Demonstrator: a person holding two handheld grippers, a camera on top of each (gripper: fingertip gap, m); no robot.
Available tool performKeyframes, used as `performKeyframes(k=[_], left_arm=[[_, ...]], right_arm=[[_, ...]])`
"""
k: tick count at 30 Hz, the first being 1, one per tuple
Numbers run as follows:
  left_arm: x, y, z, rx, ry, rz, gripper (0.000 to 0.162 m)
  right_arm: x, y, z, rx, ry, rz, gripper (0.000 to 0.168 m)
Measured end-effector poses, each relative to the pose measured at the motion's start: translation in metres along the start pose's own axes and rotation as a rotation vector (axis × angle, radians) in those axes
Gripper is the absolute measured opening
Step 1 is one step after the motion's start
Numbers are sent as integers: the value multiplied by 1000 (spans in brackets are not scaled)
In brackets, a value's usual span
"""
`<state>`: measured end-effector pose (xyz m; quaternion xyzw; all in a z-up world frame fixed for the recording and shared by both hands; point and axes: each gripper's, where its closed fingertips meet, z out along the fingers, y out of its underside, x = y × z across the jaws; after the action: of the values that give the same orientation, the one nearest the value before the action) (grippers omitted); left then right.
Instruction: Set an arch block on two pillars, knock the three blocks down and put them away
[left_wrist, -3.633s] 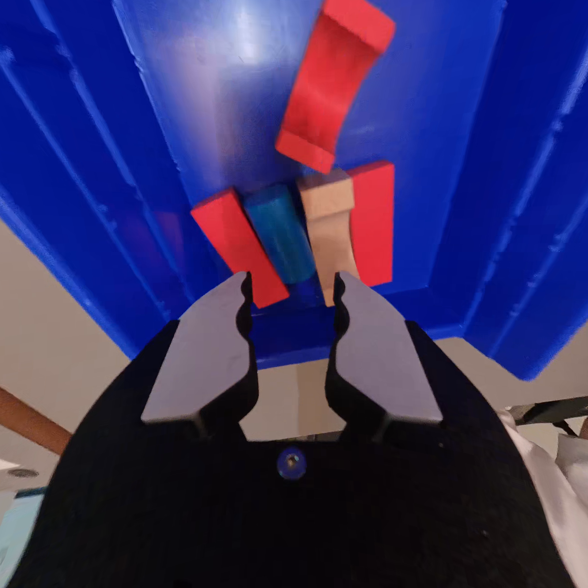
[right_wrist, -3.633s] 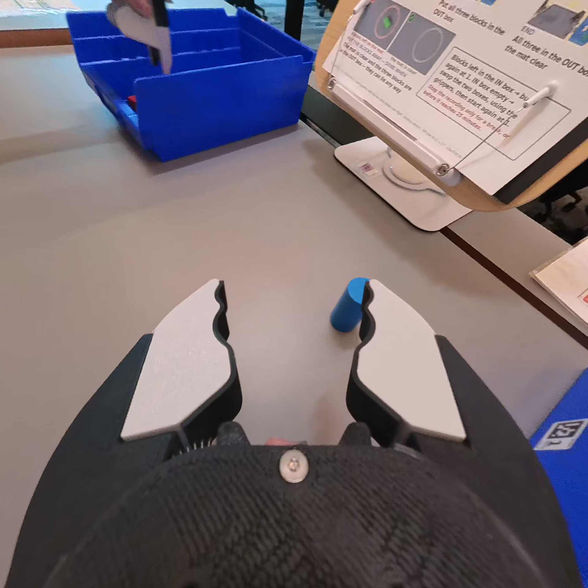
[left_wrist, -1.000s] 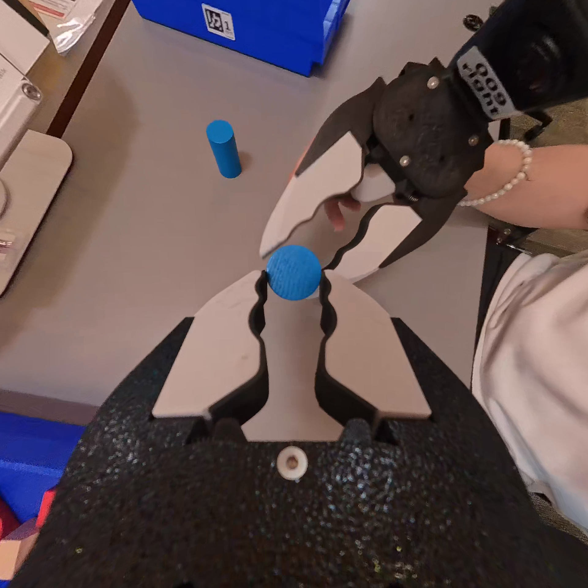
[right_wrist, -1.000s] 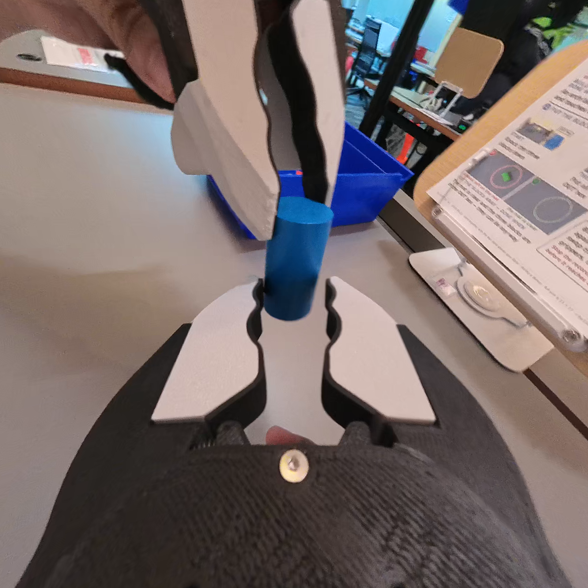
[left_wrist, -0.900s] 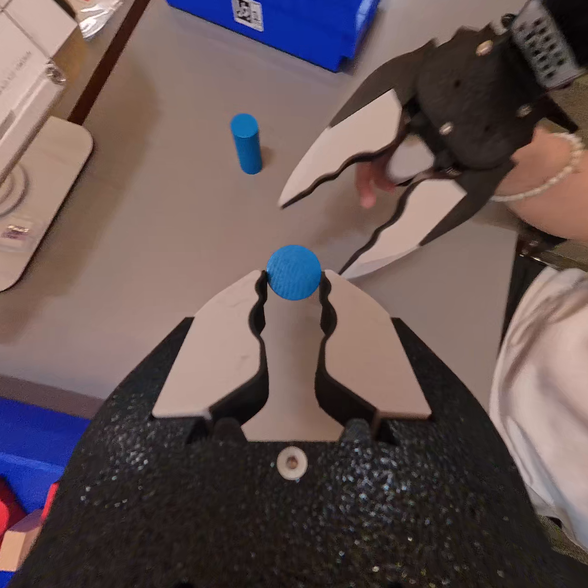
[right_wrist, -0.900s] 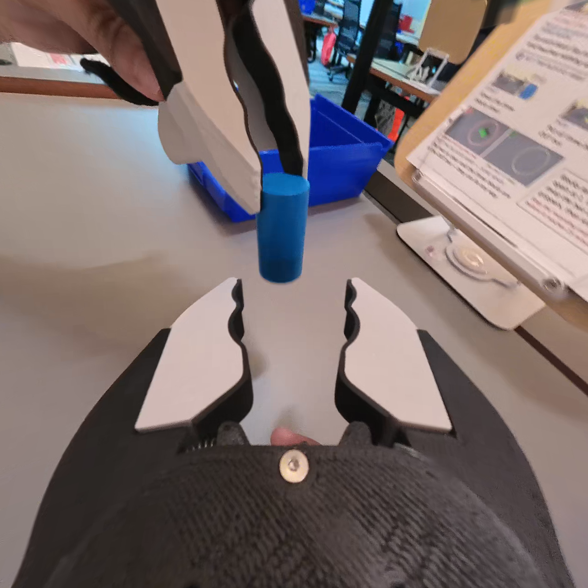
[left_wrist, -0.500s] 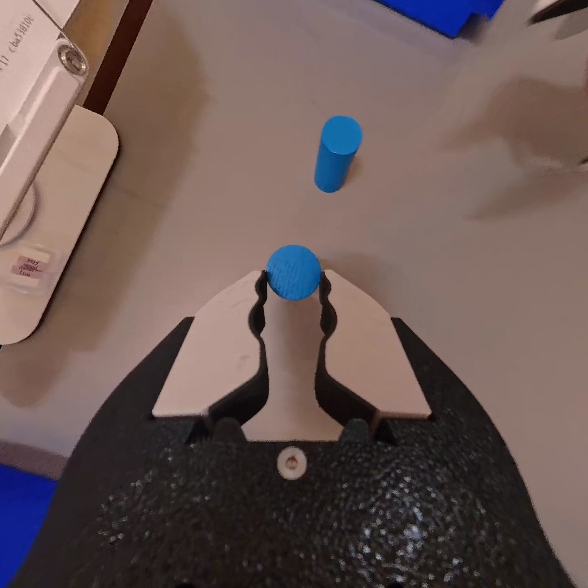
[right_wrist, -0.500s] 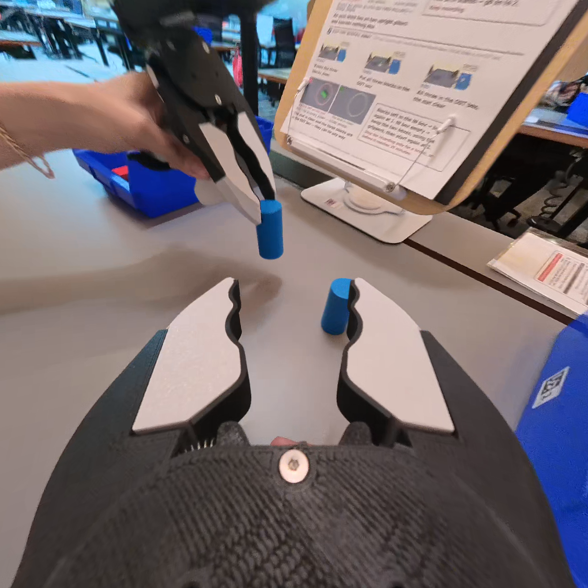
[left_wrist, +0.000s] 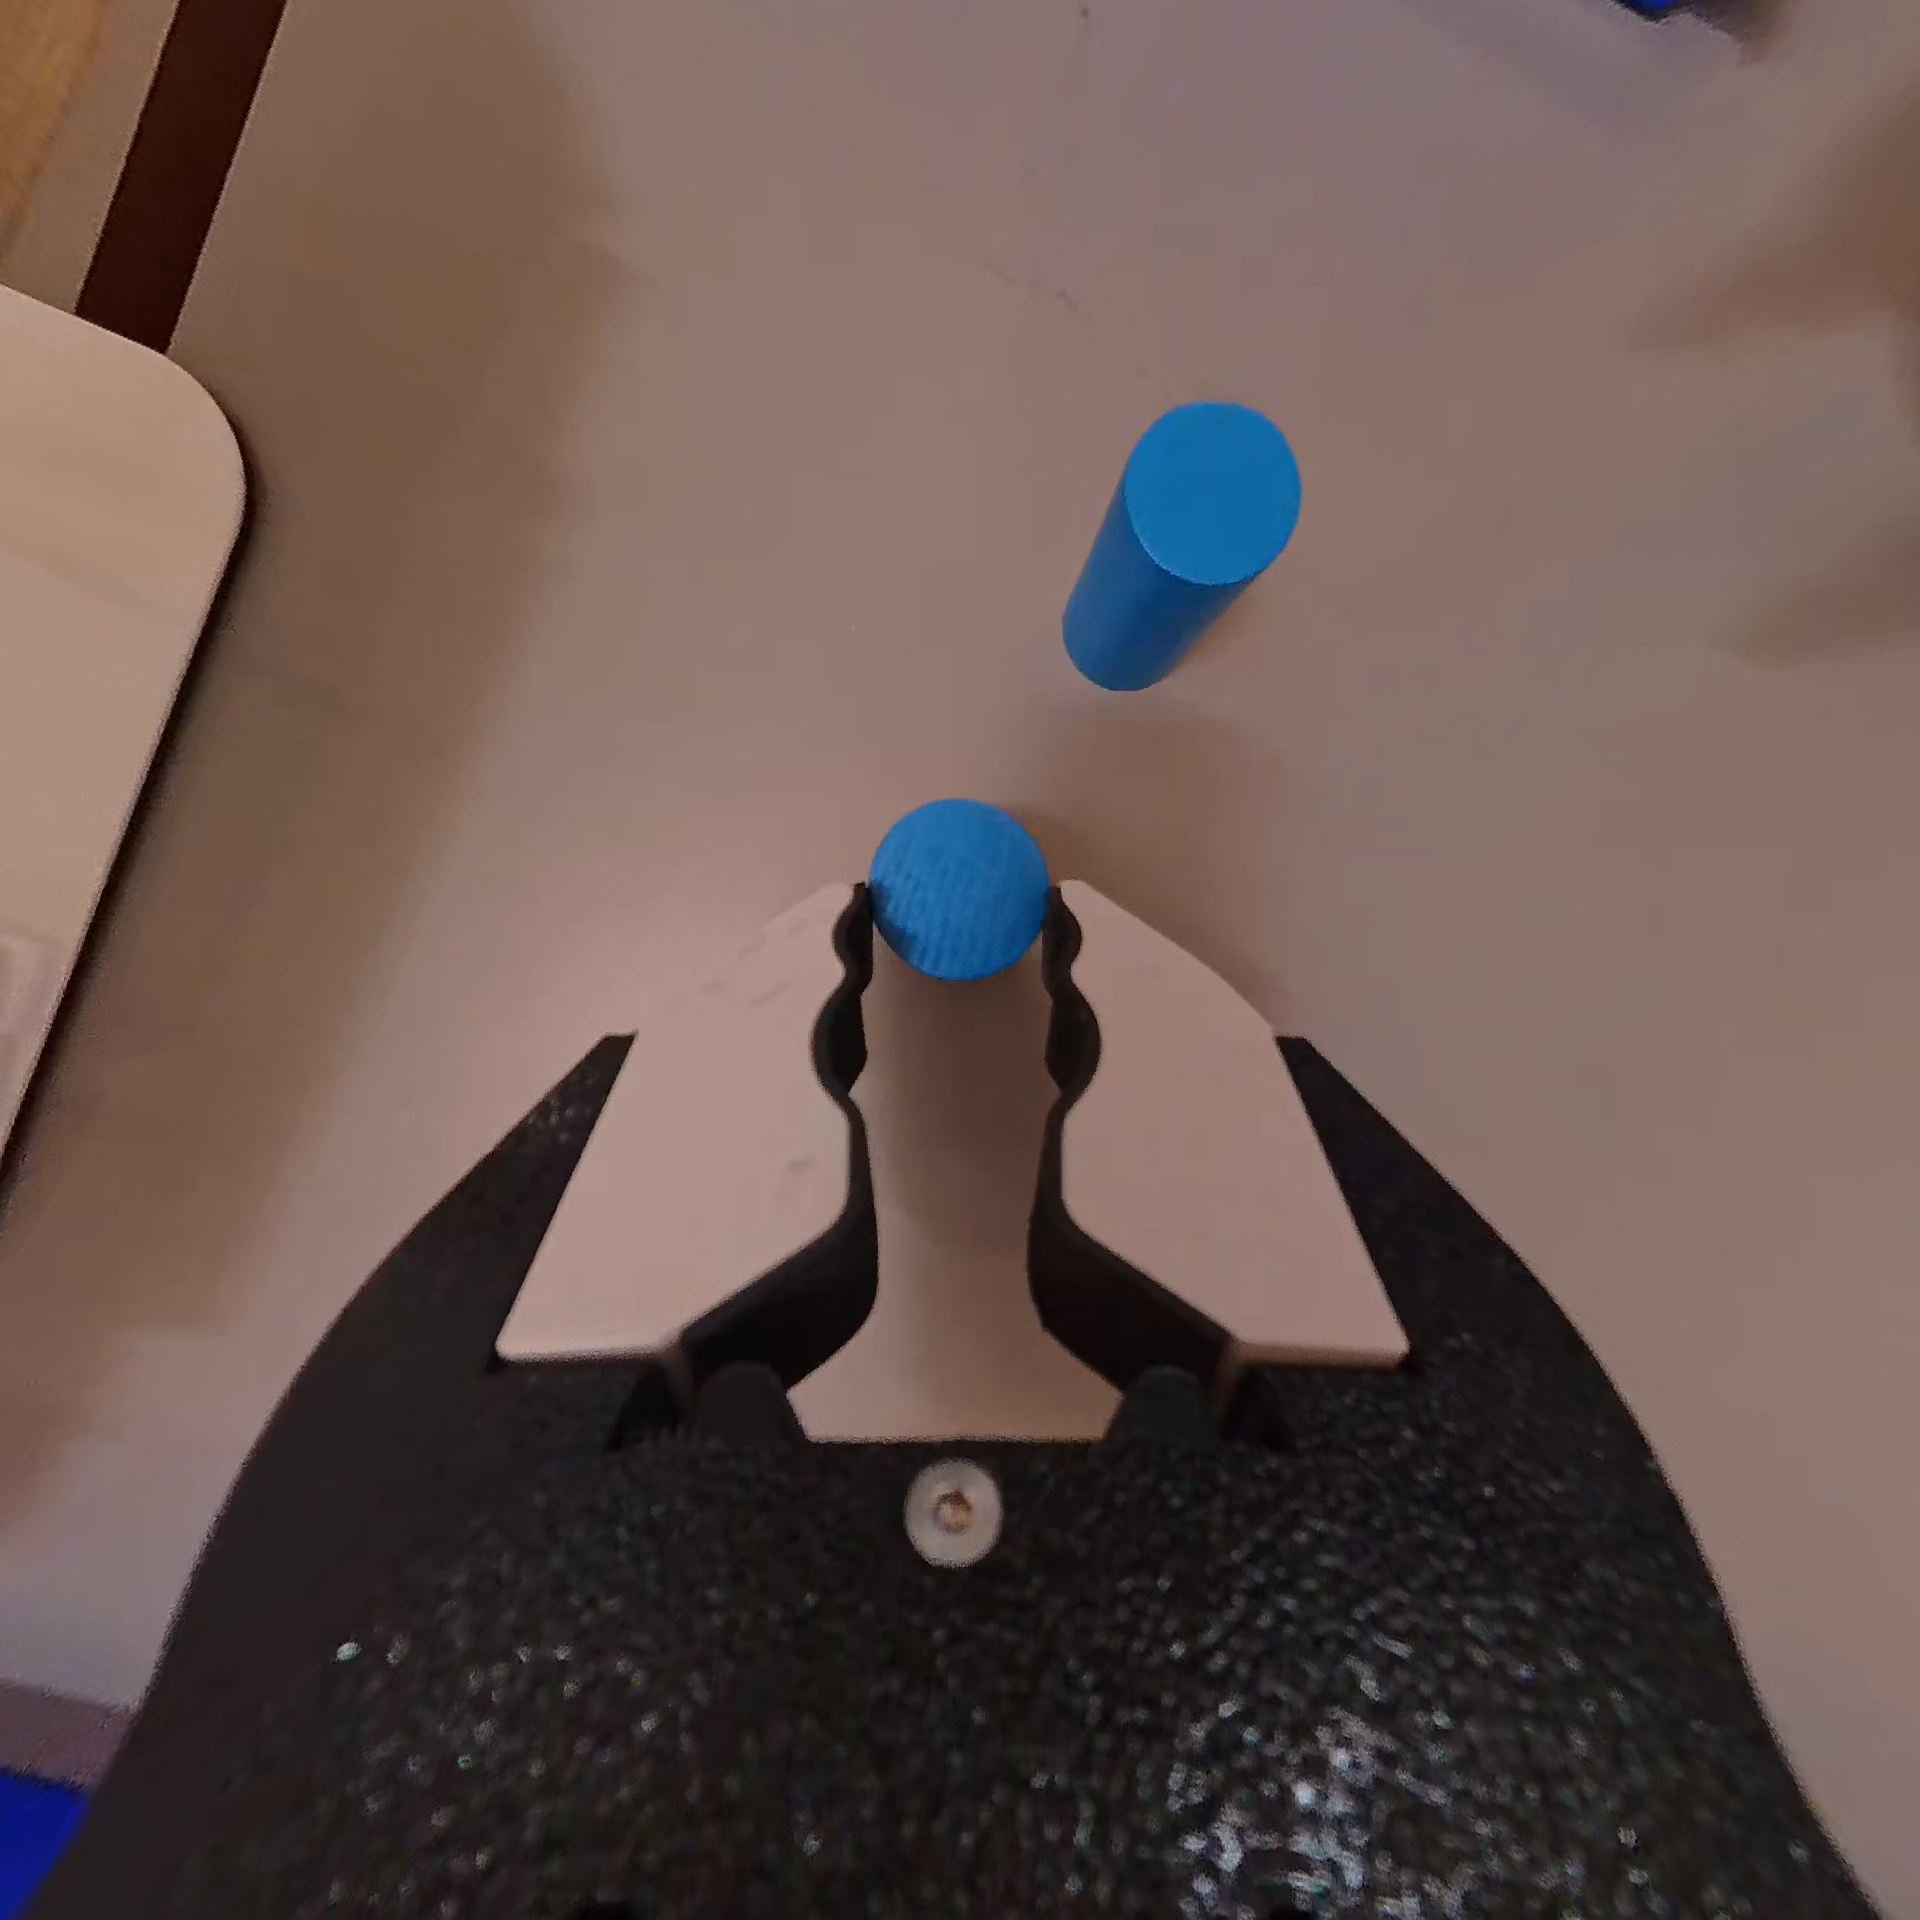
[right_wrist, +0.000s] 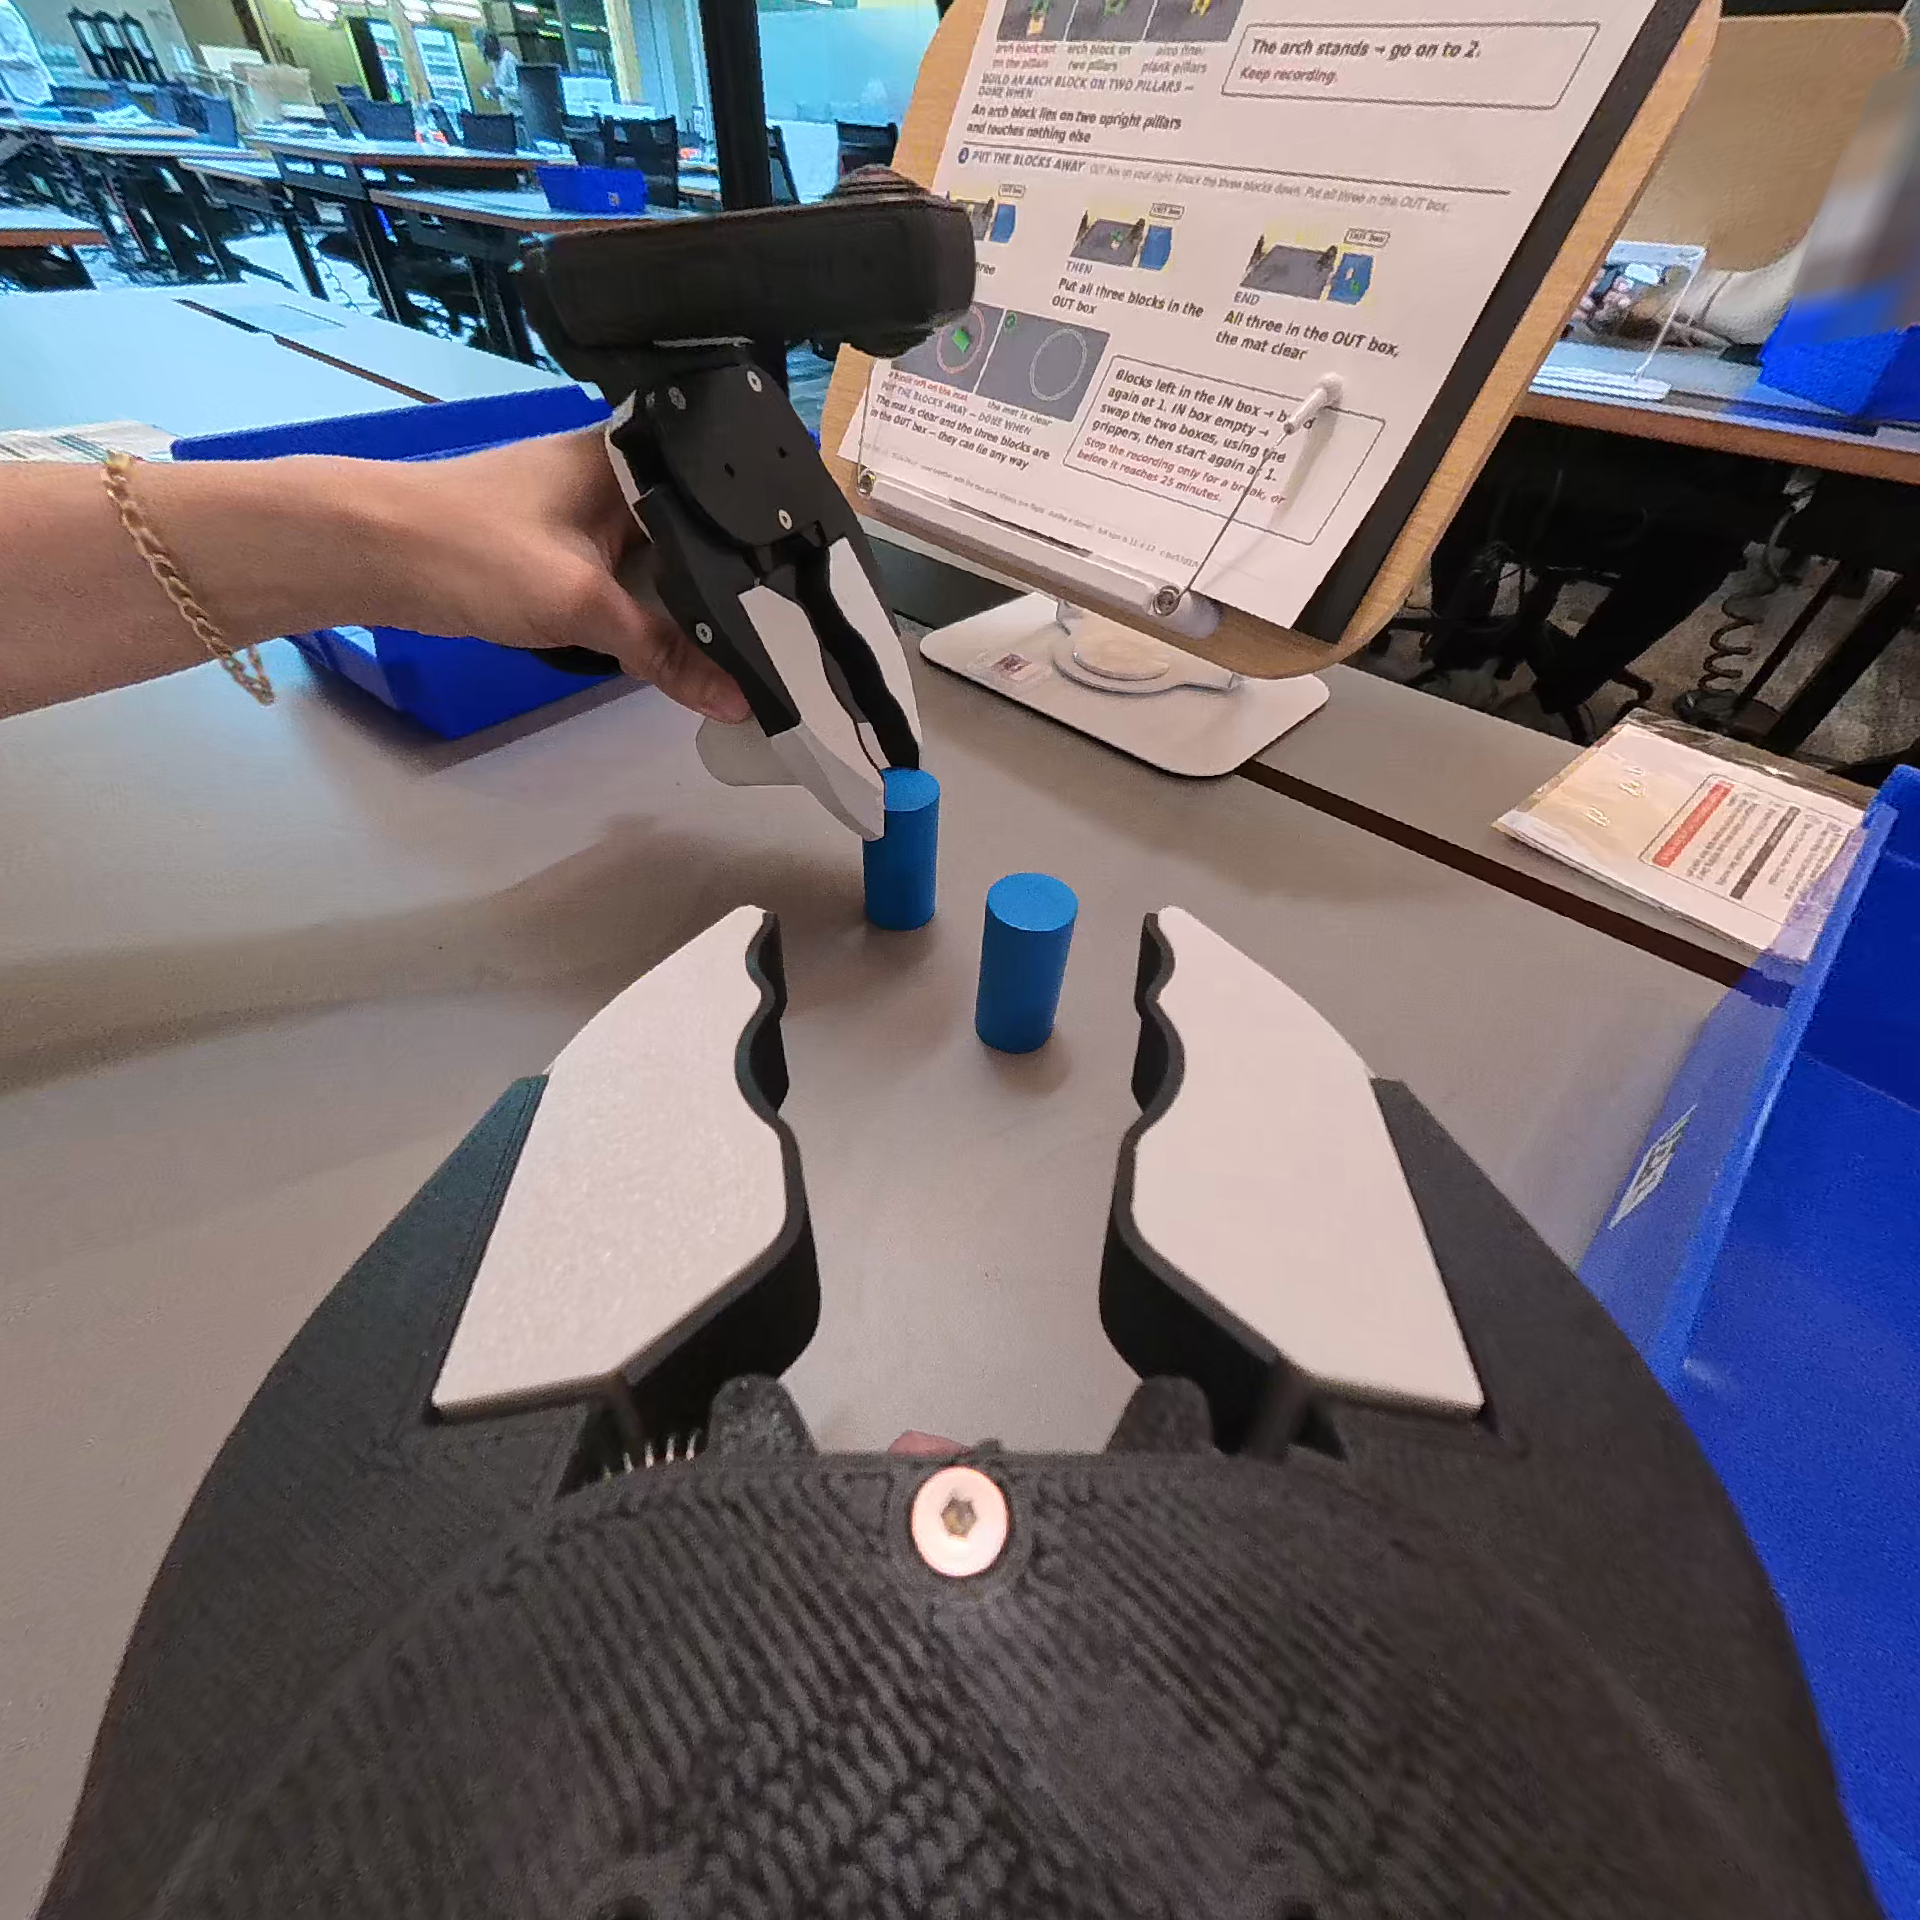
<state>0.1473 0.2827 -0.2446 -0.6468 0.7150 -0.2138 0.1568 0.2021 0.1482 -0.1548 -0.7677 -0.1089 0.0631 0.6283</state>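
On the grey table (right_wrist: 312, 1039), I hold my left gripper (left_wrist: 958, 896) pointing down from above, its two fingers clamped on the top of an upright blue cylinder (left_wrist: 958, 890). In the right wrist view that cylinder's base appears to meet the tabletop, though I cannot tell whether it bears full weight. A second blue cylinder (right_wrist: 1023, 961) stands upright just to its right and a little nearer, close by but apart from it.

My right gripper (right_wrist: 956, 956) hovers low over the near part of the table, its fingers spread wide with nothing between them; the second cylinder stands just beyond the gap.

At far left a blue bin (right_wrist: 436, 665) sits behind my left hand (right_wrist: 499, 561). A tilted instruction board (right_wrist: 1299, 260) on a white base stands at the far side. Another blue bin (right_wrist: 1808, 1195) lines the near right edge, with a bagged paper sheet (right_wrist: 1683, 831) beyond it.
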Motion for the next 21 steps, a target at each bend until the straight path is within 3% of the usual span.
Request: performKeyframes(k=[21], left_arm=[[8, 3, 0, 9, -35, -45, 31]], right_arm=[[0, 10, 6, -42, 1, -17, 65]])
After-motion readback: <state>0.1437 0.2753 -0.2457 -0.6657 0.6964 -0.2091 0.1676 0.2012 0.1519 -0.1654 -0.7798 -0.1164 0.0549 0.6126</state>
